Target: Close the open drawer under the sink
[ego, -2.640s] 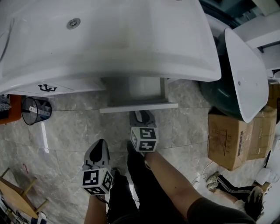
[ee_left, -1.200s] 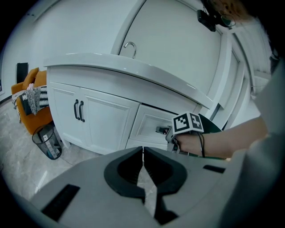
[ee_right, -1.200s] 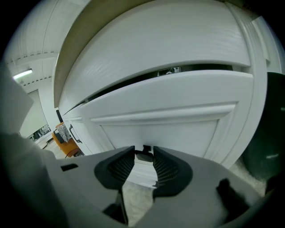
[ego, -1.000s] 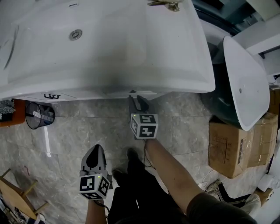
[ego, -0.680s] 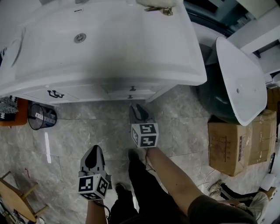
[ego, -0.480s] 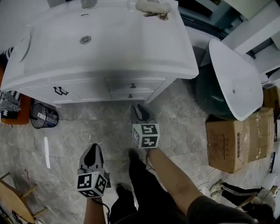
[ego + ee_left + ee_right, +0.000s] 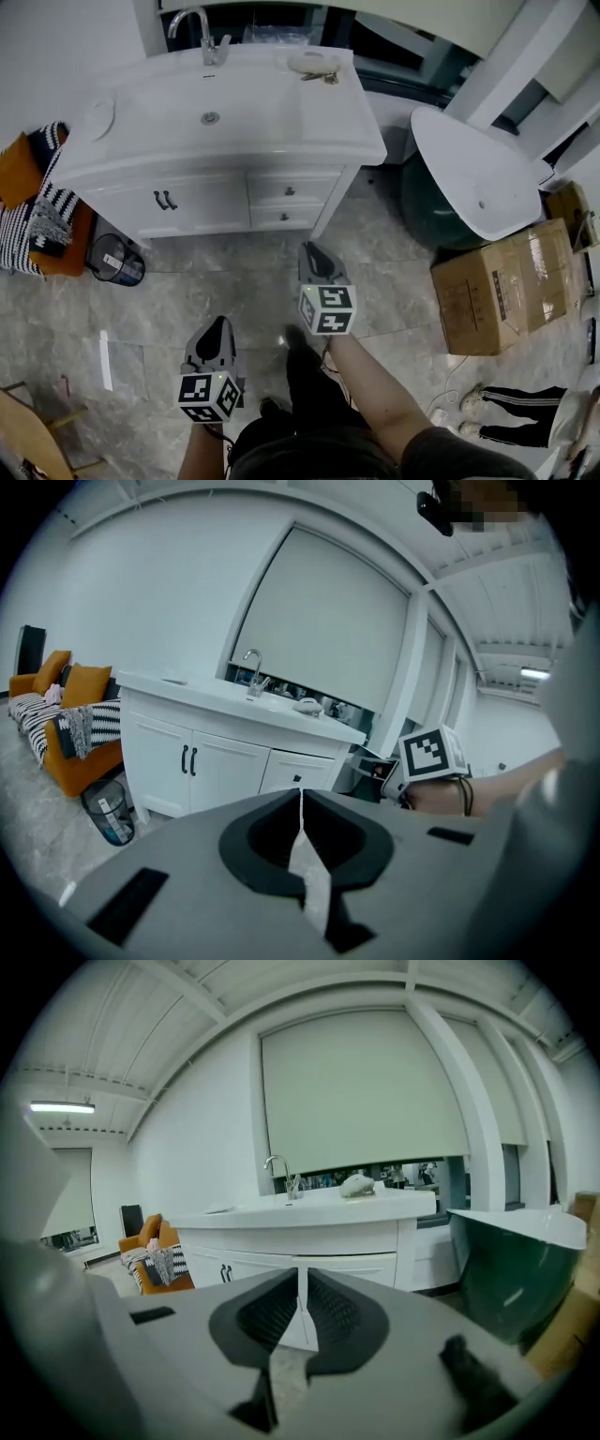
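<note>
The white sink cabinet (image 7: 216, 127) stands at the top of the head view. Its two small drawers (image 7: 289, 191) sit flush with the front, each with a dark knob. My right gripper (image 7: 309, 249) hovers over the floor a short way in front of them; its jaws are closing, tips almost together, with nothing between them. Lower left, my left gripper (image 7: 217, 324) is shut and empty. The left gripper view shows the left gripper (image 7: 300, 795) facing the drawer fronts (image 7: 292, 769). In the right gripper view, the right gripper (image 7: 302, 1277) points at the cabinet (image 7: 309, 1232).
A black wire bin (image 7: 117, 263) and an orange seat with a striped cloth (image 7: 42, 211) stand left of the cabinet. A dark green tub with a white lid (image 7: 469, 187) and a cardboard box (image 7: 506, 291) are at the right. Another person's legs (image 7: 511, 403) lie at the bottom right.
The drawer, first open with my right gripper at its front, is now shut. Both grippers have drawn back from the cabinet and risen, so the whole cabinet shows.
</note>
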Motion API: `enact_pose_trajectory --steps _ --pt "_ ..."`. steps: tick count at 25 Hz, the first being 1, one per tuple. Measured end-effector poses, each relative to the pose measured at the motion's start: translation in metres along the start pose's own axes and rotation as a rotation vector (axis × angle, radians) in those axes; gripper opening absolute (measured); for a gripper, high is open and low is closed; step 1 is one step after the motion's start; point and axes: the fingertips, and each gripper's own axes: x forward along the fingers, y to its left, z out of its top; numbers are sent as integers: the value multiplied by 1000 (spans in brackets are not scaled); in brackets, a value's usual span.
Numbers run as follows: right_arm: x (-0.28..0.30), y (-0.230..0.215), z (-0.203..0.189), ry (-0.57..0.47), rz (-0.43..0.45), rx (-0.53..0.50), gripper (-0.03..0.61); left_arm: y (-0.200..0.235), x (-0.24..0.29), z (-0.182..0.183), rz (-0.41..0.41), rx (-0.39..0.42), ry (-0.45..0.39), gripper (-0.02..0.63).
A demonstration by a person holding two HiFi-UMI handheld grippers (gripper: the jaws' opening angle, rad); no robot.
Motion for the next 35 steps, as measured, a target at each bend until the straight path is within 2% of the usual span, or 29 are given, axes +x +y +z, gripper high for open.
enact_pose_trajectory --steps 8,12,16,23,35 --pt "-125 55 25 -35 -13 2 38 -22 -99 14 -109 24 -21 19" --pt "-178 71 29 -33 -19 6 38 -24 -123 20 -132 5 -15 19" --pt "-213 77 32 -30 -16 -15 37 -34 -135 34 -147 25 -43 19" --pt "-248 84 37 -52 22 -5 37 -58 -160 40 -143 35 -89 19" --pt "-356 73 13 -58 87 -33 36 -143 -229 5 -121 86 -137 19"
